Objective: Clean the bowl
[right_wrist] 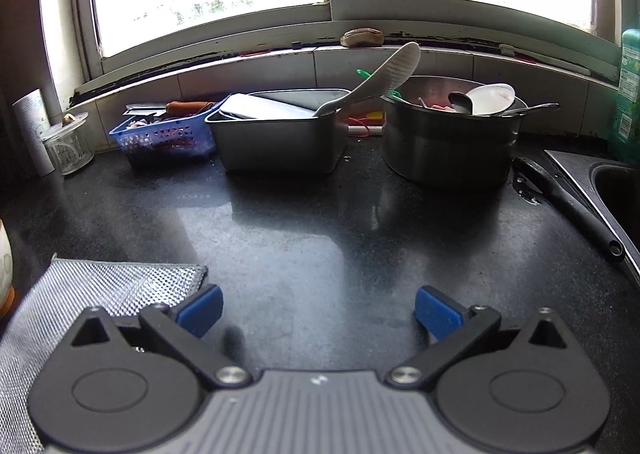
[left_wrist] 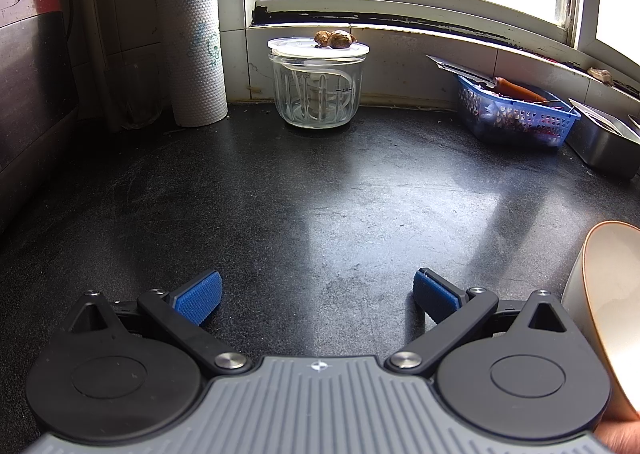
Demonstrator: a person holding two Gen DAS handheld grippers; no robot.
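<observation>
1. A bowl (left_wrist: 608,294) at the far right edge of the left wrist view, tipped on its side, pale inside with an orange-brown rim, only partly in sight.
2. Just beside it, the left claw (left_wrist: 316,296), spread wide, blue pads (left_wrist: 198,296) apart, nothing between them, low over the dark desk (left_wrist: 320,193).
3. A bit of a hand (left_wrist: 618,436) at the bottom right corner, under the bowl.
4. The right claw (right_wrist: 319,312), also spread wide and holding nothing, over the same dark desk.
5. A silver mesh cloth (right_wrist: 100,286) flat on the desk, just beside the left finger of the right claw and partly under it.
6. Farther back in the left wrist view, a glass jar (left_wrist: 318,89) with a clear lid and small brown lumps (left_wrist: 334,39) on top.
7. Left of the jar, a tall paper towel roll (left_wrist: 194,49) standing up against the wall.
8. To the right, a blue basket (left_wrist: 520,117) with an orange carrot (left_wrist: 520,89) in it, near the window sill.
9. In the right wrist view, a metal box tub (right_wrist: 276,133) next to the blue basket, with a white rice scoop (right_wrist: 372,81) sticking out.
10. Right of that, a round metal pot (right_wrist: 448,145) full of dishes and spoons.
11. A black handle (right_wrist: 568,205) lying near the sink edge (right_wrist: 592,189), and a green bottle (right_wrist: 628,93) at the far right.
</observation>
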